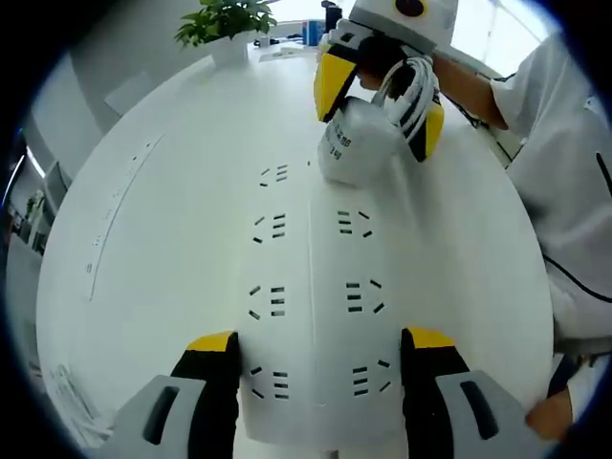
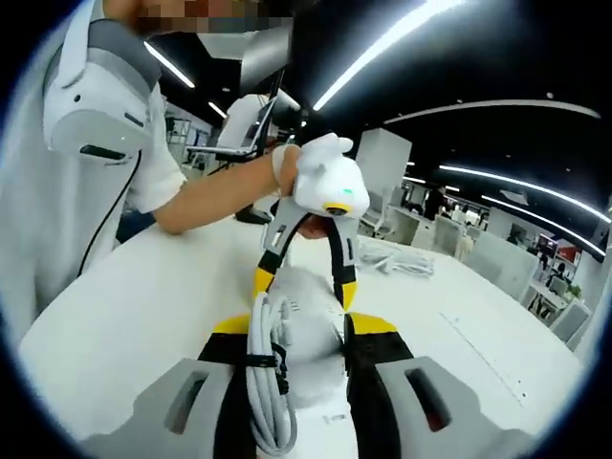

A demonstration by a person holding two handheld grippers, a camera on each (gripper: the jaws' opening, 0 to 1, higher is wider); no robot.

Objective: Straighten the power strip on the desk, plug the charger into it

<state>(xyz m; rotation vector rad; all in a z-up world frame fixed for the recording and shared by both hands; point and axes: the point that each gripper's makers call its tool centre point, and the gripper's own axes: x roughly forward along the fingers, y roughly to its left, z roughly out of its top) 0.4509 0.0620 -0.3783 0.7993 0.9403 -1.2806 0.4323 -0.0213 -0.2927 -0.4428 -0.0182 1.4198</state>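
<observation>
The power strip (image 1: pixel 316 316), a wide white block with two columns of socket openings, is laid flat on the white counter (image 1: pixel 153 239). In the left gripper view its near end is bracketed by the two yellow-tipped jaws of the left gripper (image 1: pixel 320 359), which are set against its two long sides; the strip is held between them. Its far end is reached by the white charger (image 1: pixel 356 143), which is seen resting on or just over the last pair of sockets; whether its prongs are seated cannot be told.

The charger is clamped by the right gripper (image 1: pixel 381 96), seen at the top of the left gripper view with one jaw on each side of the charger body. A bundled white cable (image 1: pixel 413 91) is pressed against the charger beside one jaw. In the right gripper view the same charger (image 2: pixel 311 349) is gripped between the jaws of the right gripper (image 2: pixel 301 335), with the coiled cable (image 2: pixel 268 382) tied by a dark band along one side. Beyond it the left gripper (image 2: pixel 304 273) is seen straddling the strip, held by a person's gloved hand (image 2: pixel 320 182).

A potted plant (image 1: pixel 228 24) is placed at the far edge of the counter.
</observation>
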